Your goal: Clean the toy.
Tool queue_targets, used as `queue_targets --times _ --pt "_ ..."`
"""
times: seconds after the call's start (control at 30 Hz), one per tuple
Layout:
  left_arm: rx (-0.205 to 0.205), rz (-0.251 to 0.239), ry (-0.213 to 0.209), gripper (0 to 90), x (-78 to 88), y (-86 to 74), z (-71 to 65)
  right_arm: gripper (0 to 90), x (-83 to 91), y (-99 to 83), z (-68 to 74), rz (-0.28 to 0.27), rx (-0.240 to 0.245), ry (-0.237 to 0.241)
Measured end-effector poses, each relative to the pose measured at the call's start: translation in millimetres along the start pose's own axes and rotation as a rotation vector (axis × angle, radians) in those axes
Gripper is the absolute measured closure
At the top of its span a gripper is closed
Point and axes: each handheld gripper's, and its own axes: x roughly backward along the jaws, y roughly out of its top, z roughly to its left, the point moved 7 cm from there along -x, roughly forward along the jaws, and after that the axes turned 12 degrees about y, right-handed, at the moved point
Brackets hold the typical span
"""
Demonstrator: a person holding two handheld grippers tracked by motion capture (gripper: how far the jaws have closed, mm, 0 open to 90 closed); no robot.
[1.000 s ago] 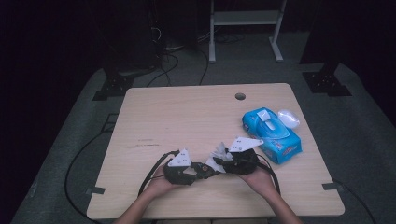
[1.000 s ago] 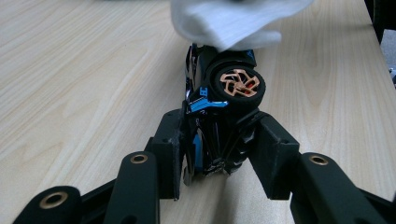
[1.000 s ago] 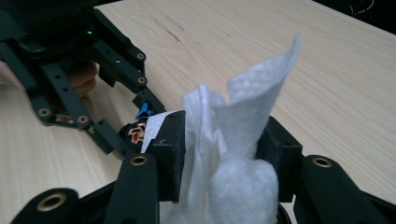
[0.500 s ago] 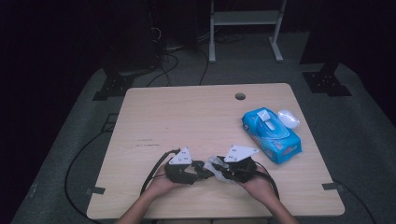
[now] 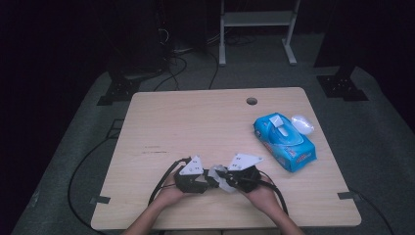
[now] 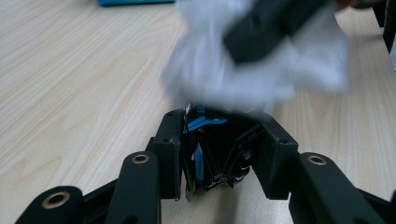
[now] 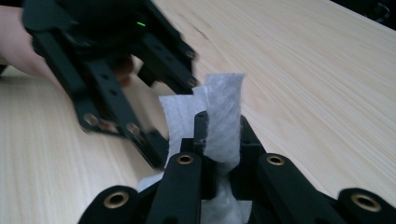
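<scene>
Wipe (image 7: pixel 224 116) pinched in right gripper (image 7: pixel 223 156), jaws just closed on it. Left gripper (image 6: pixel 219 140) clamps a small dark object (image 6: pixel 212 156) opposite, steadying it for wiping.

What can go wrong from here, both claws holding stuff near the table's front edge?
The right claw pinches only a thin fold of the white wipe; a tug could tear or slip it. The left claw clamps a small dark object close behind the wipe, so the two claws could knock together.

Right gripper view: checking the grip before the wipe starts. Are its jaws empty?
No, the right gripper is clamped on a strip of white wipe.
</scene>
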Motion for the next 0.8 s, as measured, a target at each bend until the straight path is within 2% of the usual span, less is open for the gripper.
queue_targets --times 0.03,0.13,0.17,0.23,0.27,0.37,0.4,0.43,0.47,0.5,0.57,0.63,0.7,0.77,0.8 --pt "0.001 0.001 0.004 58.1 1.1 -0.9 1.0 82.9 -4.7 3.0 2.7 0.013 0.026 -0.003" --pt "0.005 -0.003 0.004 58.1 1.4 -1.3 1.2 83.1 -2.9 2.9 -0.7 0.013 0.018 -0.001" --pt "0.007 -0.004 0.003 58.2 1.1 -1.1 1.2 83.2 2.3 -0.9 -8.7 0.03 0.027 -0.055" --pt "0.011 -0.005 0.002 58.2 0.9 -1.0 1.2 83.3 5.3 -2.9 -12.6 0.031 0.028 -0.073" --pt "0.014 -0.006 0.003 58.2 0.5 -0.7 0.9 83.5 9.1 -5.4 -16.9 0.021 -0.005 -0.075" --pt "0.008 -0.005 0.006 58.1 -0.7 0.2 -0.1 83.6 7.2 -4.0 -15.0 0.007 -0.018 -0.063" --pt "0.006 -0.006 0.007 58.1 -1.3 0.6 -1.2 83.5 0.0 0.3 -7.1 -0.009 -0.03 -0.024" --pt "0.006 -0.006 0.007 58.0 -1.3 0.6 -1.2 83.5 0.0 0.3 -7.1 -0.009 -0.03 -0.024" --pt "0.001 -0.004 0.007 58.1 -1.1 0.5 -1.4 83.4 -8.9 4.9 1.9 -0.023 -0.021 0.022" --pt "0.001 -0.004 0.007 58.1 -1.1 0.5 -1.4 83.4 -8.9 4.9 1.9 -0.023 -0.021 0.022" --pt "0.004 -0.002 0.007 58.1 -0.4 0.3 -1.2 83.4 -11.3 6.6 4.9 -0.003 0.022 0.02" --pt "0.006 -0.003 0.008 58.2 -0.3 0.3 -1.0 83.5 -9.3 5.6 2.1 -0.005 0.016 0.02" --pt "0.0 -0.003 0.008 58.2 0.1 0.1 -0.5 83.6 -1.1 0.8 -5.9 0.009 0.019 -0.025" --pt "0.002 -0.005 0.007 58.2 0.5 -0.1 -0.3 83.6 15.2 -9.0 -20.0 0.036 0.016 -0.112" --pt "0.004 -0.005 0.007 58.2 0.3 0.1 -0.4 83.6 19.5 -11.6 -23.9 0.037 0.007 -0.126"
